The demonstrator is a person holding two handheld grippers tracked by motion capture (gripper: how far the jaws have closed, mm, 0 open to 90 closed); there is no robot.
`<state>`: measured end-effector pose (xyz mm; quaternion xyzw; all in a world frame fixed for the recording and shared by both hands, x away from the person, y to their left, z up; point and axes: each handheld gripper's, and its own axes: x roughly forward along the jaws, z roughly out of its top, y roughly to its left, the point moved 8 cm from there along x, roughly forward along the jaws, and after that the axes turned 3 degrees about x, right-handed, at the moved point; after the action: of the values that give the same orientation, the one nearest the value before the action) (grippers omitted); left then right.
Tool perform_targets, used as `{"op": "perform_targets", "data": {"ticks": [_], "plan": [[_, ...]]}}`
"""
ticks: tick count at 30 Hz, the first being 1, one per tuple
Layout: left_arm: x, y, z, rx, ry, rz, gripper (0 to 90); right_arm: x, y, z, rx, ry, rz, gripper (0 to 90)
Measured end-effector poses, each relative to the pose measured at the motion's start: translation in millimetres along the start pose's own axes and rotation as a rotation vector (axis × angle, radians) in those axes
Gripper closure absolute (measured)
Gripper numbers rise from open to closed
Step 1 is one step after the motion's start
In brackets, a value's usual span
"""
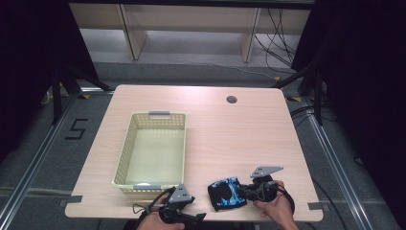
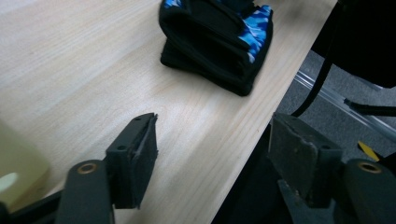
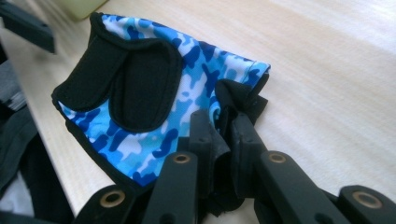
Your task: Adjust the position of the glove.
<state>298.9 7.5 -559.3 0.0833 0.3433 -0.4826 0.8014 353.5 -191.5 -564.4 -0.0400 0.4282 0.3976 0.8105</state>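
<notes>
A blue camouflage glove with black trim (image 1: 226, 192) lies near the table's front edge, right of the basket. My right gripper (image 1: 246, 191) is shut on the glove's edge (image 3: 236, 100), its black fingers (image 3: 205, 135) pinching the fabric between them. In the left gripper view the glove (image 2: 219, 42) lies ahead on the wood. My left gripper (image 1: 194, 216) sits at the front edge, left of the glove, jaws open with nothing between the pads (image 2: 140, 158).
A pale yellow basket (image 1: 125, 153) stands empty on the left half of the wooden table (image 1: 230, 139). A cable hole (image 1: 231, 99) lies at the back right. Beyond the table's front edge are a dark floor and cables (image 2: 327, 79).
</notes>
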Motion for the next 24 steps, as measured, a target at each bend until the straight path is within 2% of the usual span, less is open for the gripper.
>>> {"op": "perform_targets", "data": {"ticks": [2,3,5,6,7,10,11,13,15,16,17,19,22,24], "plan": [[2.5,-0.1,1.1,-0.019,0.004,-0.008,37.2,-1.0,2.5,-2.4,0.006,0.006,0.012,82.0],[3.9,1.2,1.8,-0.015,0.007,-0.006,39.5,-0.7,3.2,-2.8,-0.003,-0.004,0.013,82.0],[6.1,0.9,3.9,-0.030,0.005,-0.008,40.2,-1.0,6.3,-4.2,0.003,0.001,0.021,81.9],[7.0,1.6,4.9,-0.031,0.006,-0.003,40.4,-1.0,7.2,-4.7,-0.004,0.001,0.023,81.9],[8.1,0.1,6.4,-0.049,-0.001,-0.008,40.9,-0.9,7.9,-5.4,-0.014,0.004,0.027,81.9],[9.2,0.3,7.6,-0.054,0.003,-0.025,43.2,-0.5,9.8,-6.2,-0.009,-0.003,0.036,81.9],[10.4,0.0,7.2,-0.097,0.012,-0.035,43.2,-0.8,10.4,-6.8,-0.009,0.000,0.039,81.9],[12.2,1.1,7.2,-0.122,0.016,-0.054,45.9,-0.8,11.6,-7.9,-0.015,-0.003,0.045,81.8],[14.3,1.9,7.4,-0.138,0.011,-0.047,47.6,-1.0,13.7,-9.1,-0.014,0.000,0.051,81.7],[14.6,2.6,7.2,-0.140,0.016,-0.040,48.1,-1.3,16.6,-10.3,0.006,0.011,0.058,81.7],[15.4,2.8,7.4,-0.137,0.017,-0.055,48.1,-1.3,16.6,-10.3,0.006,0.011,0.058,81.7],[18.0,3.3,7.0,-0.136,0.021,-0.051,51.1,-0.8,16.5,-10.2,-0.009,0.000,0.052,81.6],[21.5,-2.1,10.8,-0.153,0.013,-0.075,51.1,-1.6,16.9,-11.2,-0.010,0.002,0.053,81.4],[23.6,-3.3,11.5,-0.136,0.019,-0.076,51.1,-1.8,17.1,-11.6,-0.008,0.000,0.055,81.4]]}}
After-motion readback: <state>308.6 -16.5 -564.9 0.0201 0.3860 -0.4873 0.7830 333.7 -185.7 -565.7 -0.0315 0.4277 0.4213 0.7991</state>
